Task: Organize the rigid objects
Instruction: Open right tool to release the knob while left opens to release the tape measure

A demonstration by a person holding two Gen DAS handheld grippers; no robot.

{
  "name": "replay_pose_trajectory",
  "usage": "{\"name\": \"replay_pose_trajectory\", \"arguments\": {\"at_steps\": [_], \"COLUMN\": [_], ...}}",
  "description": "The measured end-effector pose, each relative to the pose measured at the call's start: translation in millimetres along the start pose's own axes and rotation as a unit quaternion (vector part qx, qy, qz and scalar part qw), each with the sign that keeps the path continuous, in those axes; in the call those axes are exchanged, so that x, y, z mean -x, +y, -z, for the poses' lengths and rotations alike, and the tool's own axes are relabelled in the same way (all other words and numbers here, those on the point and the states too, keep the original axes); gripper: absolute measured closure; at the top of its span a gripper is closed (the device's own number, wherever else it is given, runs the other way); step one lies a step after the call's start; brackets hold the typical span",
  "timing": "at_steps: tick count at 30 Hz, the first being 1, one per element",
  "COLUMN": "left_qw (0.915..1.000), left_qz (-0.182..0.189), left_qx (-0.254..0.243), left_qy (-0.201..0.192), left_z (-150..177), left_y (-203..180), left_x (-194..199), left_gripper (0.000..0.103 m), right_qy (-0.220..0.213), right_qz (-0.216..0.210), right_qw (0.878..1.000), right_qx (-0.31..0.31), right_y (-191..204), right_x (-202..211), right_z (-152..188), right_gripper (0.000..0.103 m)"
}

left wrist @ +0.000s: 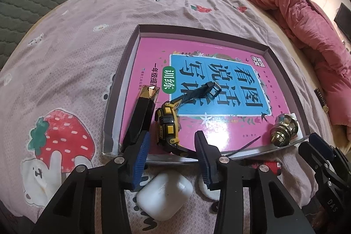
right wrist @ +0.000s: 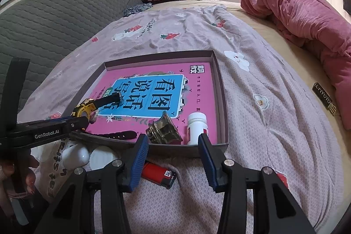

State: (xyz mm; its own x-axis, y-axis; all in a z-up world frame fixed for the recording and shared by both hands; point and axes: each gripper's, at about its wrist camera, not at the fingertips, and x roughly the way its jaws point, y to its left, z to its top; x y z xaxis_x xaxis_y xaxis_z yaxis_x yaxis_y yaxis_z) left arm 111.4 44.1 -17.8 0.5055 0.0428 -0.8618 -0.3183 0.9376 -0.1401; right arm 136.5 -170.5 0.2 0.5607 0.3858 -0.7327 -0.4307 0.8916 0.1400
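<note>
Both grippers, left gripper (left wrist: 173, 159) and right gripper (right wrist: 173, 159), have black plastic arms, ribbed blue pads on the fingers (left wrist: 140, 159) and round silver screws at the pivots. White "GenRobot.AI" lettering marks the left one's side.

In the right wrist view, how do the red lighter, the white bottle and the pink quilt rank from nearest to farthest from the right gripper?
1. Red lighter: on the bedsheet, just ahead of the right gripper.
2. White bottle: inside the tray, near corner.
3. Pink quilt: far right on the bed.
</note>
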Motion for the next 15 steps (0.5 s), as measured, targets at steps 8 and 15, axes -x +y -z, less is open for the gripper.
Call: {"name": "replay_pose_trajectory", "arguments": {"at_steps": [8,15], "left_qw": [1.0000,1.0000], "left_qz": [0.002,0.003], "left_qx": [0.001,-0.001], "left_qy": [0.001,0.001], "left_z": [0.7,1.8], "left_y": [-0.9,-1.4], "left_x": [2.1,5.9], "left_gripper": [0.057,0.056], "right_qy": [-0.002,-0.003], "right_qz": [0.002,0.001], "right_qw": [1.000,1.000], "right_qx": [0.006,0.010], "right_y": [2.9,4.9], "right_x": [1.5,3.4], "right_z": [1.8,3.9], "right_gripper": [0.053,0.053]}}
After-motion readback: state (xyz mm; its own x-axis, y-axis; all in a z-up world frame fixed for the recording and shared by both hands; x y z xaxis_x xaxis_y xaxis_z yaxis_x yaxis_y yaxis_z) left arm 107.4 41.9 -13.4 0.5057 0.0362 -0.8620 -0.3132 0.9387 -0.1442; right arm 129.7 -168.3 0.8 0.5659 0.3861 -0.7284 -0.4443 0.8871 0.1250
